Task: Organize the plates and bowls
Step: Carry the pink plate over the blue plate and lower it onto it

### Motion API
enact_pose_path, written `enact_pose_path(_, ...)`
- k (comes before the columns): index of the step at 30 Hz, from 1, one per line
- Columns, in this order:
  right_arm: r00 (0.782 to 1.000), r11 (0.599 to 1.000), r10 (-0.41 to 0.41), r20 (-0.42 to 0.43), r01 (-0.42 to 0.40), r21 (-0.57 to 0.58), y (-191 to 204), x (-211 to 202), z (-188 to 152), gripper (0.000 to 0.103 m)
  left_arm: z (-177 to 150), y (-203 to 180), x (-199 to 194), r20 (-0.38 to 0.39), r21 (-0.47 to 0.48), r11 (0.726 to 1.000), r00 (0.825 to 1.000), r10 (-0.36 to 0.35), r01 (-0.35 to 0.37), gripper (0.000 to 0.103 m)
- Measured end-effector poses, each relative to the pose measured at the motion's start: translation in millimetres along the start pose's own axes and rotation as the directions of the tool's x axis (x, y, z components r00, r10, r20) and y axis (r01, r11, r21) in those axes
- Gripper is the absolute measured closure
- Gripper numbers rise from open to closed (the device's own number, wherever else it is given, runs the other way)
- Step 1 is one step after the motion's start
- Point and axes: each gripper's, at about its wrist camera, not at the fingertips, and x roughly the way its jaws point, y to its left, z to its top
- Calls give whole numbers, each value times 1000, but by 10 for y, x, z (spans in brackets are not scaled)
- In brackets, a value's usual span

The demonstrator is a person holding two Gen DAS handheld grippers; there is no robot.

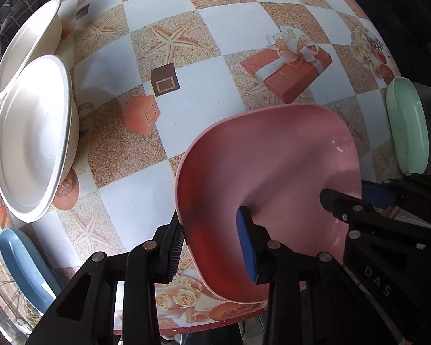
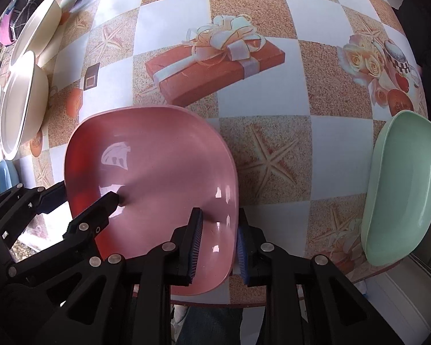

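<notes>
A pink, rounded-square bowl point(image 1: 273, 158) point(image 2: 158, 158) is at the near edge of the table. My left gripper point(image 1: 211, 250) point(image 2: 80, 199) is shut on its left rim, one finger inside and one outside. On the opposite rim my right gripper point(image 2: 219, 250) point(image 1: 356, 197) is shut the same way, its blue pads point(image 2: 242, 256) pressing the wall. Whether the bowl rests on the table or hangs just above it, I cannot tell. Two white bowls point(image 1: 31, 141) point(image 1: 26, 46) stand at the left, also seen in the right wrist view point(image 2: 23, 106).
A mint green dish point(image 2: 402, 189) point(image 1: 408, 132) lies at the right edge of the table. At the near left lies a blue dish point(image 1: 23, 264) point(image 2: 5, 175). The patterned tablecloth point(image 1: 215, 28) covers the table; its front edge point(image 2: 215, 304) runs just below the grippers.
</notes>
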Motion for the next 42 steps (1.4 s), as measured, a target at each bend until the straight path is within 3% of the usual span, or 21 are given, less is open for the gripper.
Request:
enact_pose_path(7,998,996,22,-54,-26,-82,594,86,-397,78,-447,417,46,-8,-17,999,999,46,-46,65)
enact_pose_path(14,997,977,-12,-74,-4,-214,1059,73,-468,78,-834,834,138,-22,-107,993,999,41,-43,65)
enact_pose_path(19,996,975,-12,-86,-8,-222,993,-106,-637,78,-706,856,98,-9,-100,994,999,38,-38,65)
enact_pose_path(24,996,972,-35,-80,15,-234,1060,-116,-558,78,-713,771,6,9,-95,995,1000,29,-28,65)
enact_pose_path(27,996,972,-48,-76,29,-232,1103,150,-498,78,-595,791,-143,13,-83,996,1000,28,-27,65)
enact_pose_path(31,994,976,-53,-92,32,-214,1085,160,-446,78,-577,828,-172,6,-62,998,1000,6,-6,65)
enact_pose_path(37,990,983,-45,-133,20,-183,1083,186,-425,78,-649,889,-109,-47,-19,1000,999,-18,17,65)
enact_pose_path(42,987,982,-33,-157,3,-187,1150,159,-435,78,-818,953,-143,-46,-16,1000,999,-23,23,65)
